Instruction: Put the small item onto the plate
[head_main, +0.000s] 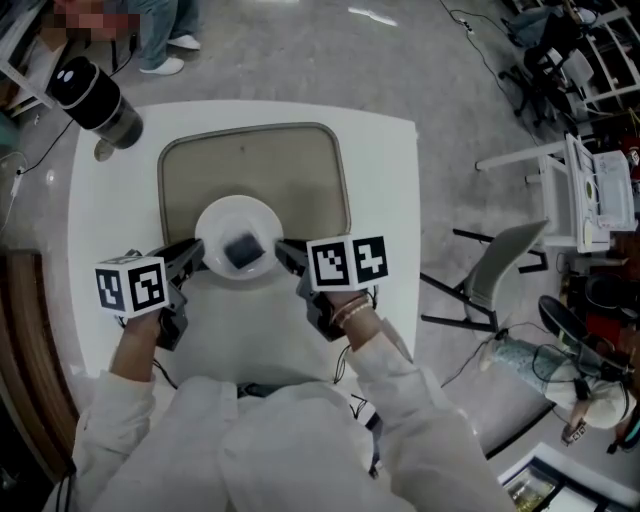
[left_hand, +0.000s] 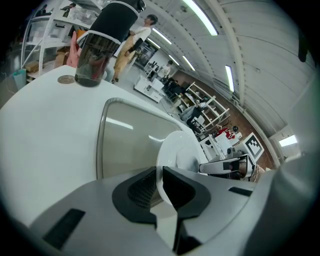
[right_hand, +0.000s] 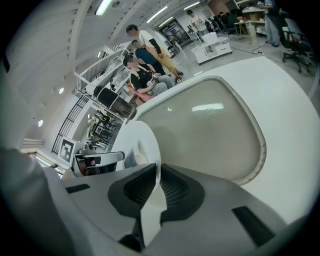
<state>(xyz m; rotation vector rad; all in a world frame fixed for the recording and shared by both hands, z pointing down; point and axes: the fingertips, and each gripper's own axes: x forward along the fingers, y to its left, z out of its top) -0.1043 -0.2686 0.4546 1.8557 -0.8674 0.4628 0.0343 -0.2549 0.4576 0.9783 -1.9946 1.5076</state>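
At the white table's (head_main: 385, 180) far-left corner a dark tumbler (head_main: 98, 98) is noted, well apart. Over the beige tray's (head_main: 250, 165) near edge, the plate (head_main: 225, 222) is pinched by its rim on opposite sides by the left gripper (head_main: 196, 256) and right gripper (head_main: 288, 254). The small dark item (head_main: 243, 250) lies at its centre, between them.

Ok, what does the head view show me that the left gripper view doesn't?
Head view only: the small dark item lying in the middle of the plate; the other view does not show it clearly. Left gripper view only: a close look at the left gripper, its fingers shut on the plate's rim. Both: the plate, the beige tray, the dark bottle near the corner of the white table, and the right gripper on the plate's opposite rim.
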